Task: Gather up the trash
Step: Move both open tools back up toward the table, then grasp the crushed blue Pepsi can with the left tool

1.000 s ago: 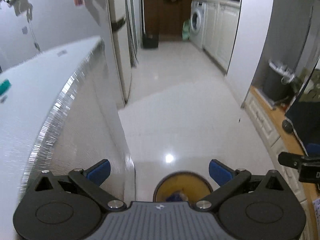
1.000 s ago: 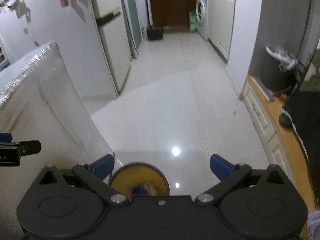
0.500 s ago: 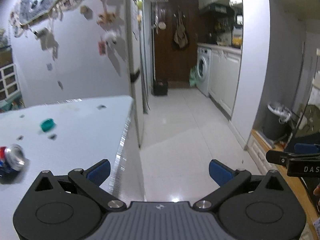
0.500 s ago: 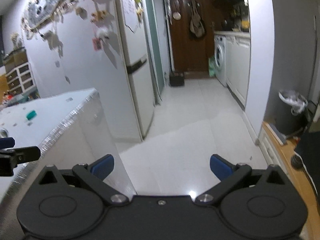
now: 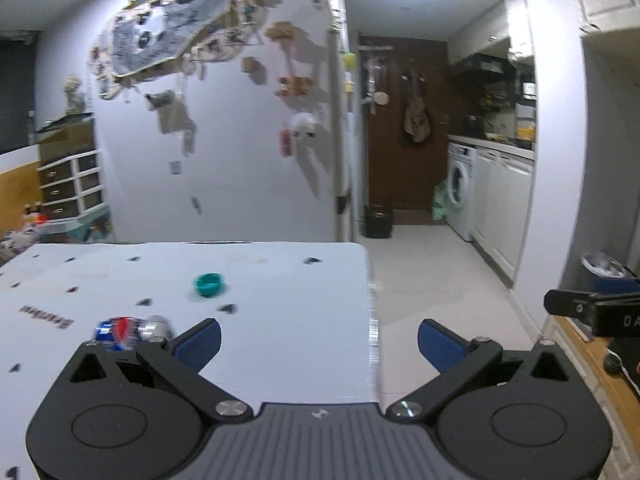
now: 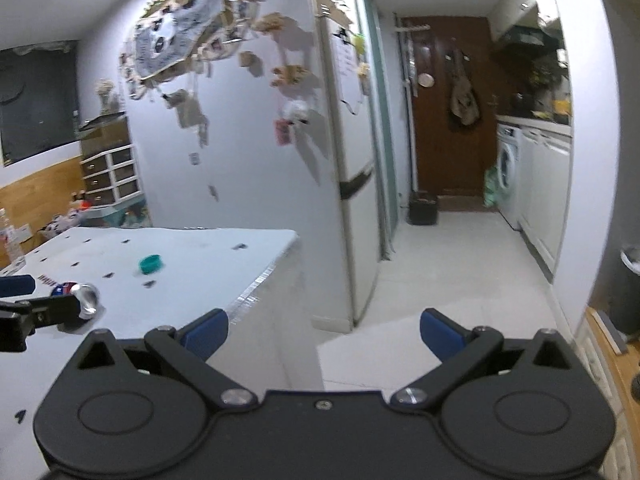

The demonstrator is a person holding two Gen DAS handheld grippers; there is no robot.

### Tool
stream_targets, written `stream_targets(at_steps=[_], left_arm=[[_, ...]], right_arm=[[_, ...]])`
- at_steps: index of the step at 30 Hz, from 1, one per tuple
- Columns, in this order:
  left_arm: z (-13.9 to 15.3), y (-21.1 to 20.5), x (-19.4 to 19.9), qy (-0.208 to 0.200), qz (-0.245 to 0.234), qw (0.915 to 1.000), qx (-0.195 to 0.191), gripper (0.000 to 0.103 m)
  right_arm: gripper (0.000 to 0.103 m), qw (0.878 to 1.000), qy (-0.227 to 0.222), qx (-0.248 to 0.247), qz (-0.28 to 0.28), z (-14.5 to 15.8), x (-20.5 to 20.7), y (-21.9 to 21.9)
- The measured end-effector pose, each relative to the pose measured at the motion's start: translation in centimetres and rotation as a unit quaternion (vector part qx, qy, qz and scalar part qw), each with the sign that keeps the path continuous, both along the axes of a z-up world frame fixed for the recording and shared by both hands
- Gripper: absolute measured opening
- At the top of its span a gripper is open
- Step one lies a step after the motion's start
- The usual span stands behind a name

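On the white table [image 5: 280, 300] lies a crushed red, white and blue drink can [image 5: 128, 330], just left of and beyond my left gripper's left finger. A teal bottle cap [image 5: 208, 284] sits farther back on the table. My left gripper [image 5: 318, 344] hovers open over the table's near right part, nothing between its fingers. In the right wrist view the can [image 6: 78, 296] and the cap [image 6: 151, 264] lie on the table [image 6: 200, 264] at the left. My right gripper [image 6: 324, 332] is open and empty, right of the table's edge, above the floor.
A tall fridge [image 6: 348, 160] covered with magnets and notes stands behind the table. A tiled corridor [image 6: 460, 264] runs to a brown door [image 6: 448, 120], with a washing machine [image 6: 506, 176] and white cabinets on the right. A dark bin [image 5: 600, 276] stands at the right wall.
Both grippers have tilted up from the floor and a yellow bin below to level. The table top with the can and the cap has come into view.
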State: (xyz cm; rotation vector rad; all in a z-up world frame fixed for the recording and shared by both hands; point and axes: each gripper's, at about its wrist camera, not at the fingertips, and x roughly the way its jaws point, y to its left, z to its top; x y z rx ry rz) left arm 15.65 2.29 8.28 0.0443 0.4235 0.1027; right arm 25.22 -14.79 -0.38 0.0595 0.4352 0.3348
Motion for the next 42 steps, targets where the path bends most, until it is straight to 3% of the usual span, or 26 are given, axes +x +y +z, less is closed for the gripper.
stream_targets(at_steps=[11, 20, 25, 28, 32, 36, 37, 42], left_arm=[[-0.9, 10.1, -0.2, 0.002, 0.065, 0.9977, -0.02, 0.103], [-3.9, 17.3, 1.4, 0.028, 0.038, 0.9982, -0.037, 0.103], [-5.4, 18.1, 2.4, 0.024, -0.035, 0.9977, -0.054, 0.096], [-5.9, 18.0, 3.9, 0.029, -0.046, 0.9976, -0.042, 0.09], [-6.1, 18.2, 5.6, 0.025, -0.028, 0.9992, -0.012, 0.089], [-5.5, 20.2, 6.4, 0.001, 0.032, 0.9994, -0.01, 0.094], [-5.3, 20.7, 6.9, 0.004, 0.043, 0.999, -0.014, 0.103], [-4.6, 22.6, 9.3, 0.057, 0.037, 0.997, -0.039, 0.103]], right_arm=[[0.103, 0.998, -0.014, -0.003, 0.059, 1.0, 1.5, 7.6], [0.103, 0.994, -0.017, -0.025, 0.109, 0.9, 3.3, 13.3], [0.103, 0.991, -0.016, -0.039, 0.127, 0.7, 4.4, 15.4], [0.103, 0.99, -0.012, -0.041, 0.135, 0.6, 4.8, 16.1], [0.103, 0.989, -0.005, -0.037, 0.145, 0.3, 5.2, 16.8], [0.103, 0.987, -0.006, -0.045, 0.156, 0.1, 5.3, 17.3], [0.103, 0.986, -0.006, -0.046, 0.158, 0.0, 5.4, 17.4], [0.103, 0.986, 0.001, -0.049, 0.161, -0.4, 6.0, 17.7]])
